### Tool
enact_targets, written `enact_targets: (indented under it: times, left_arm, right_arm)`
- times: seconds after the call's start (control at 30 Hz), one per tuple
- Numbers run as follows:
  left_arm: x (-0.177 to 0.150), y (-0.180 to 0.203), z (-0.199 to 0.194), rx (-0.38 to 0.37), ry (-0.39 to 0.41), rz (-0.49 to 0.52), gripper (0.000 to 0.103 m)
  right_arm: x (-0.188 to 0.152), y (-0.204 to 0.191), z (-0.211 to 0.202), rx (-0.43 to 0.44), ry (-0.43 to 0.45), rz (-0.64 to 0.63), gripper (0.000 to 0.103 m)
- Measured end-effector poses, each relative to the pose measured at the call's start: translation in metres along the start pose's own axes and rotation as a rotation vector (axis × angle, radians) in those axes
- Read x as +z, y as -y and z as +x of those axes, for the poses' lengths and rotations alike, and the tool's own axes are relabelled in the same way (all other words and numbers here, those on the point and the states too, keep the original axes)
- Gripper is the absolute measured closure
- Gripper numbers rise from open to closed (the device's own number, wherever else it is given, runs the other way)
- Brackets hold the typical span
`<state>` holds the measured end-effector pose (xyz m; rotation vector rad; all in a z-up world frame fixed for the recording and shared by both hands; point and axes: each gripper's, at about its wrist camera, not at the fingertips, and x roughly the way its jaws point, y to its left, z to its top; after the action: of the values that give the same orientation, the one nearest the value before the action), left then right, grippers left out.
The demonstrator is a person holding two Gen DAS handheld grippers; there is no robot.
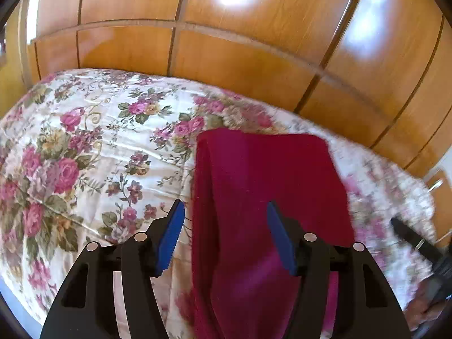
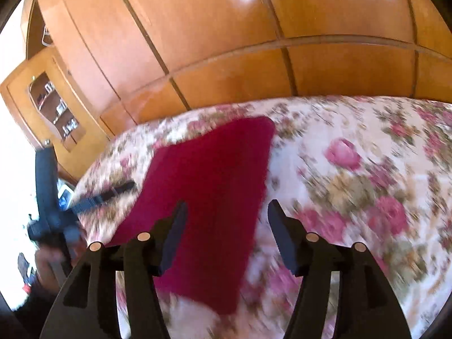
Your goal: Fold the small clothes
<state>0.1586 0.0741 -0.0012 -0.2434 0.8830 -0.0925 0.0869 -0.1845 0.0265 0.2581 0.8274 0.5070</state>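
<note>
A dark red folded cloth [image 1: 262, 197] lies flat on the floral bedspread [image 1: 84, 147]. My left gripper [image 1: 226, 234] is open above its near left part, jaws wide apart, blue pads [image 1: 169, 243] showing, nothing held. In the right wrist view the same red cloth [image 2: 206, 192] lies as a neat rectangle. My right gripper [image 2: 227, 234] is open over its right edge, nothing held. The left gripper also shows in the right wrist view [image 2: 93, 197] at the cloth's left side. The right gripper's finger shows at the right edge of the left wrist view [image 1: 415, 237].
The bedspread [image 2: 367, 169] covers the whole bed. A glossy wooden wardrobe wall [image 1: 226, 42] stands right behind the bed. A small wooden shelf cabinet [image 2: 53, 107] with items is at the far left in the right wrist view.
</note>
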Motion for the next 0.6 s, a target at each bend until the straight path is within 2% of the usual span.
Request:
enact_targets:
  times: [0.07,0.13,0.27,0.33,0.47,0.6]
  left_arm:
    - [-0.006,-0.001,0.019,0.04,-0.046,0.011,0.044]
    - [-0.015,-0.008,0.033,0.052,-0.069,0.007,0.044]
    - [-0.029,-0.024,0.041,0.008,-0.056,-0.035,0.043]
    - [-0.033,-0.028,0.043,-0.009,-0.051,-0.049,0.042]
    - [-0.033,-0.025,0.041,-0.012,-0.042,-0.02,0.039]
    - [-0.033,-0.023,0.038,-0.02,-0.029,0.009,0.039]
  right_arm:
    - [0.012,-0.009,0.024,0.011,-0.025,-0.018,0.044]
    - [0.018,-0.015,0.058,-0.027,-0.074,-0.041,0.044]
    - [0.011,-0.002,0.122,-0.103,-0.182,-0.064,0.042]
    - [0.006,-0.007,0.127,-0.106,-0.152,-0.116,0.03]
    - [-0.001,-0.018,0.117,-0.129,-0.138,-0.205,0.023]
    - [0.004,-0.01,0.094,-0.056,-0.103,-0.149,0.017]
